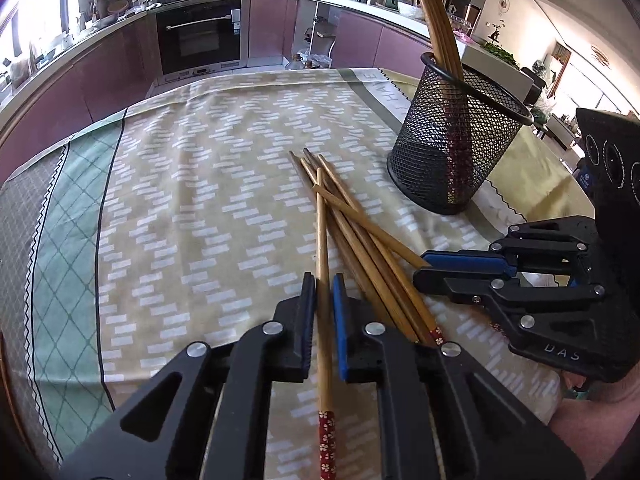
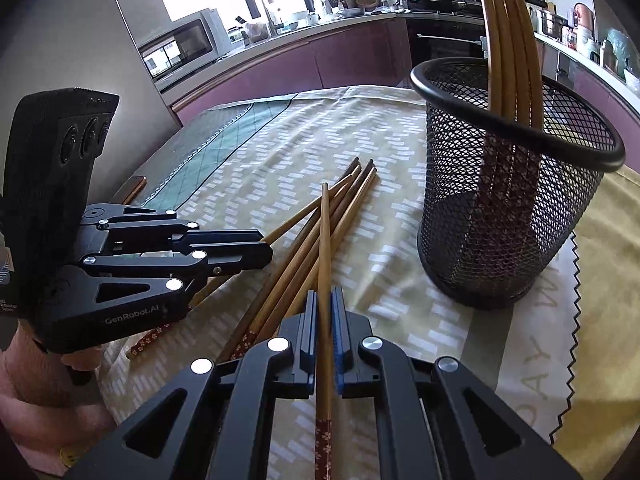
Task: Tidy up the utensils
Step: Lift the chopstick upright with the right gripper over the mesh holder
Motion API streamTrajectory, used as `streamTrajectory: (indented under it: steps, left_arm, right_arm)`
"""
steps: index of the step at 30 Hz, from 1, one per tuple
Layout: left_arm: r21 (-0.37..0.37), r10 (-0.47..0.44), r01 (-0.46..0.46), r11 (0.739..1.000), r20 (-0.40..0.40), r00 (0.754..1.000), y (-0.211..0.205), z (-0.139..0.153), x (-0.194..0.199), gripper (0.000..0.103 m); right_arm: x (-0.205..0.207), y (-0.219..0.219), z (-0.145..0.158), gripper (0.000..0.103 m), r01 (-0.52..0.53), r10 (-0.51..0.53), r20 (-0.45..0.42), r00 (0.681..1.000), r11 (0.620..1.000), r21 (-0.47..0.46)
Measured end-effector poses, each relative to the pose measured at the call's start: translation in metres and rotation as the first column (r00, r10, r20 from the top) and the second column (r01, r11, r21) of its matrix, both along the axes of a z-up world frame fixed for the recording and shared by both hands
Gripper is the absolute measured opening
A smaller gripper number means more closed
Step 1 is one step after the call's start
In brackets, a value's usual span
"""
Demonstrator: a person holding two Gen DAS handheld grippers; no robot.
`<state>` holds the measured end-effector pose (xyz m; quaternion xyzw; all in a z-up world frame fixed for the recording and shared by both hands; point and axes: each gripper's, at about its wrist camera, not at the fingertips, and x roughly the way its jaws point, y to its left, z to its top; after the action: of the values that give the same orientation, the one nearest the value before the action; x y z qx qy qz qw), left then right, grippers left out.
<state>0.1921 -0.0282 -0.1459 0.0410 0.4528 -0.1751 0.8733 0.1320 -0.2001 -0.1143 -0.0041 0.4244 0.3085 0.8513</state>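
Several wooden chopsticks [image 1: 360,240] with red patterned ends lie in a loose fan on the tablecloth [image 1: 200,200]. My left gripper [image 1: 323,280] is shut on one chopstick [image 1: 321,220], which runs straight out between its fingers. To its right, my right gripper [image 1: 420,269] is shut on another chopstick [image 1: 360,220] that slants across the pile. In the right wrist view that gripper [image 2: 324,294] clamps its chopstick [image 2: 326,232], and the left gripper [image 2: 266,248] holds one at the left. A black mesh holder [image 1: 456,148] [image 2: 512,216] stands upright beyond, with several chopsticks [image 2: 508,32] in it.
The patterned cloth covers the table up to its far edge [image 1: 240,80]. Purple kitchen cabinets and an oven [image 1: 200,36] stand beyond that edge. A person's hand [image 2: 40,368] grips the left tool at the lower left.
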Motion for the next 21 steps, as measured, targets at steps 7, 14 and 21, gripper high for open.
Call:
streamTrajectory:
  steps: [7, 14, 21]
  left_arm:
    - [0.046, -0.002, 0.001, 0.999, 0.023, 1.000, -0.007, -0.001, -0.001, 0.010]
    - [0.066, 0.014, -0.017, 0.998, 0.047, 0.999, -0.013, 0.003, -0.010, 0.007]
    - [-0.024, -0.011, 0.013, 1.000, 0.080, 0.997, -0.004, 0.034, -0.025, 0.007]
  right_arm:
    - [-0.003, -0.002, 0.002, 0.006, -0.005, 0.004, 0.006, 1.000, 1.000, 0.007]
    - [-0.012, -0.009, 0.014, 0.006, -0.012, 0.011, 0.044, 0.999, 0.999, 0.031]
    - [-0.026, -0.026, 0.041, 0.006, -0.005, -0.003, 0.116, 0.993, 0.997, 0.074]
